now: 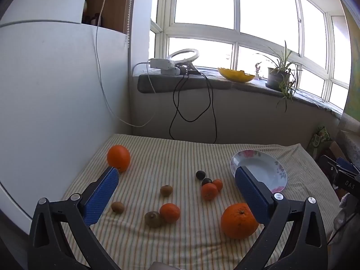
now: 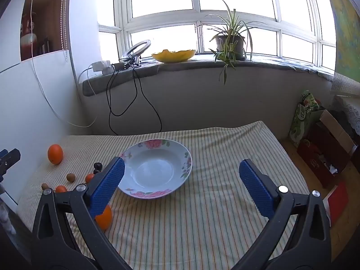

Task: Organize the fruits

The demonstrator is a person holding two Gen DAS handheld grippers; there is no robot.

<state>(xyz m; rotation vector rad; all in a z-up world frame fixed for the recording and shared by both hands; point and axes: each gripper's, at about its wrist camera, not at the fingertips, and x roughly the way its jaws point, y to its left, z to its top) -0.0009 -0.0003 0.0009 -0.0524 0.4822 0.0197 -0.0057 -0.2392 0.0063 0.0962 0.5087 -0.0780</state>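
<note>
Fruit lies scattered on a striped cloth (image 1: 180, 243). A big orange (image 1: 118, 158) sits far left, another big orange (image 1: 239, 220) near right. Between them lie small tangerines (image 1: 169, 212) (image 1: 209, 191), brown kiwis (image 1: 166, 190) (image 1: 117, 207) (image 1: 153, 219) and two dark plums (image 1: 200, 174). A floral-rimmed white bowl (image 2: 155, 168) stands empty. My left gripper (image 1: 176, 173) hovers open above the fruit, holding nothing. My right gripper (image 2: 181, 165) hangs open over the cloth, with the bowl beside its left finger. The far orange (image 2: 55, 154) and near orange (image 2: 104, 218) show at the left of the right wrist view.
A wall and white panel (image 1: 56, 90) close off the left side. Behind the table a windowsill (image 2: 202, 65) carries a yellow dish (image 2: 173, 55), a potted plant (image 2: 229, 42), a ring light and cables. Boxes and bags (image 2: 324, 153) stand on the floor to the right.
</note>
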